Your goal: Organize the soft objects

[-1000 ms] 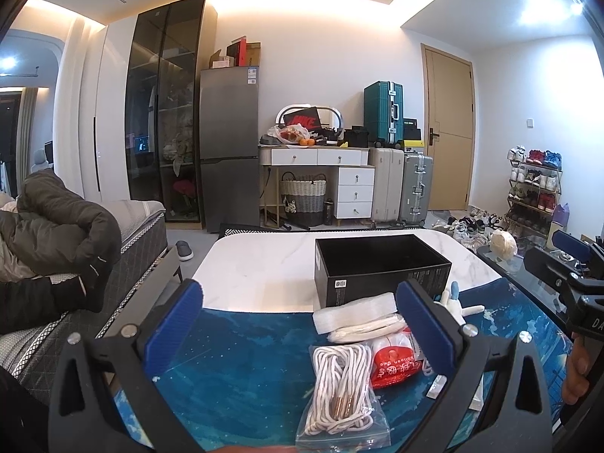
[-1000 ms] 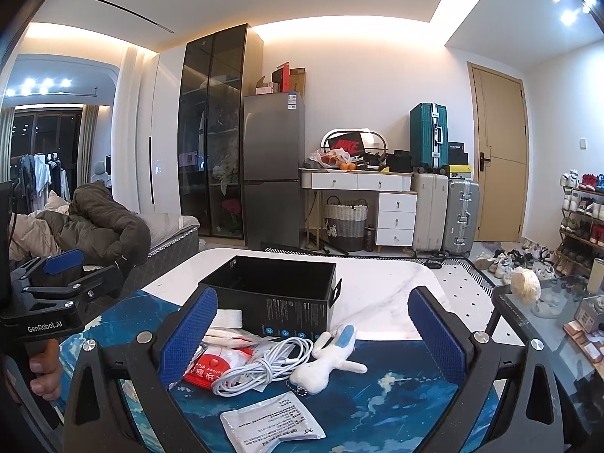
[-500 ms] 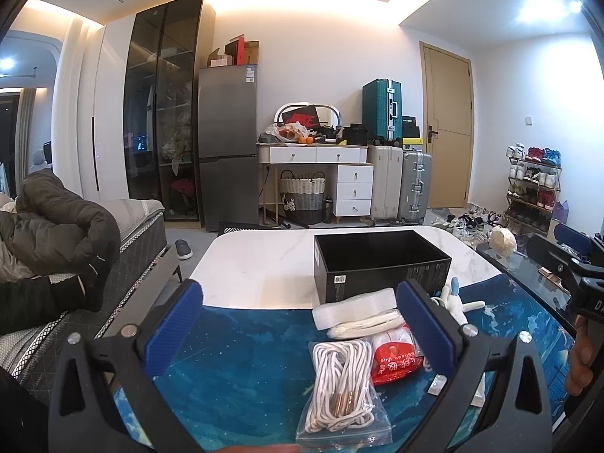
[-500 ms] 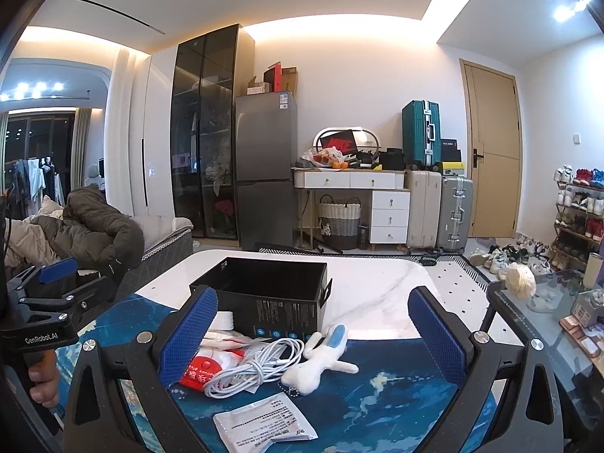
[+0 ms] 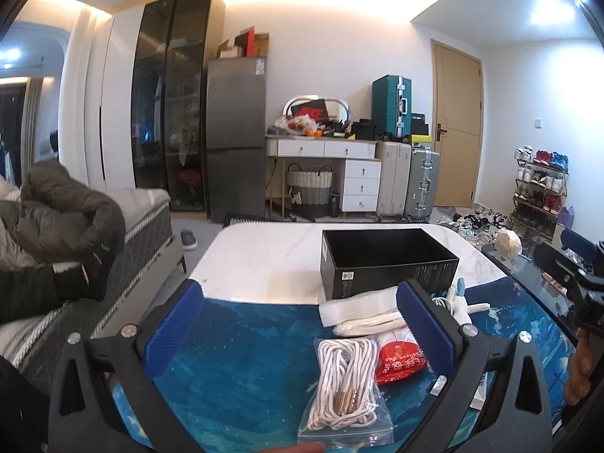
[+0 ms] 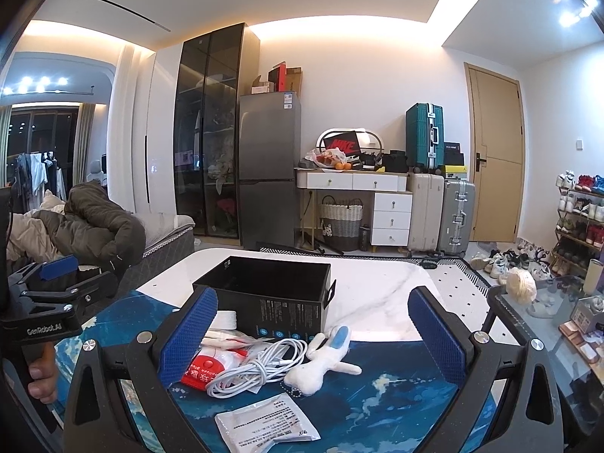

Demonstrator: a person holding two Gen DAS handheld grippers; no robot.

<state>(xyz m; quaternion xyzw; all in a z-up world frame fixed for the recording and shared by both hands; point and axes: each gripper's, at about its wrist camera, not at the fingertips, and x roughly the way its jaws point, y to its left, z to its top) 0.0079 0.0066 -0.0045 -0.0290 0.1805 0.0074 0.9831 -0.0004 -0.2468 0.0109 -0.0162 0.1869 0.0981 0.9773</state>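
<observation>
An open black box (image 5: 385, 260) (image 6: 264, 294) stands on the white table, at the far edge of a blue mat (image 5: 245, 355). In front of it lie a bagged white rope (image 5: 345, 385), a red-and-white packet (image 5: 396, 356) (image 6: 205, 368), a folded white cloth (image 5: 355, 307), a white cable coil (image 6: 256, 366), a white plush toy (image 6: 321, 358) and a flat white sachet (image 6: 268, 421). My left gripper (image 5: 302, 332) is open and empty above the mat, left of the pile. My right gripper (image 6: 313, 332) is open and empty, framing the pile.
A bed with dark jackets (image 5: 56, 219) stands to the left. A glass side table (image 6: 547, 321) with small items is to the right. The white tabletop (image 5: 264, 253) extends behind the box. A fridge, drawers and suitcases line the far wall.
Both grippers have shifted slightly, so the box and pile sit a little differently in each view. Nothing was taken hold of; both stay open.
</observation>
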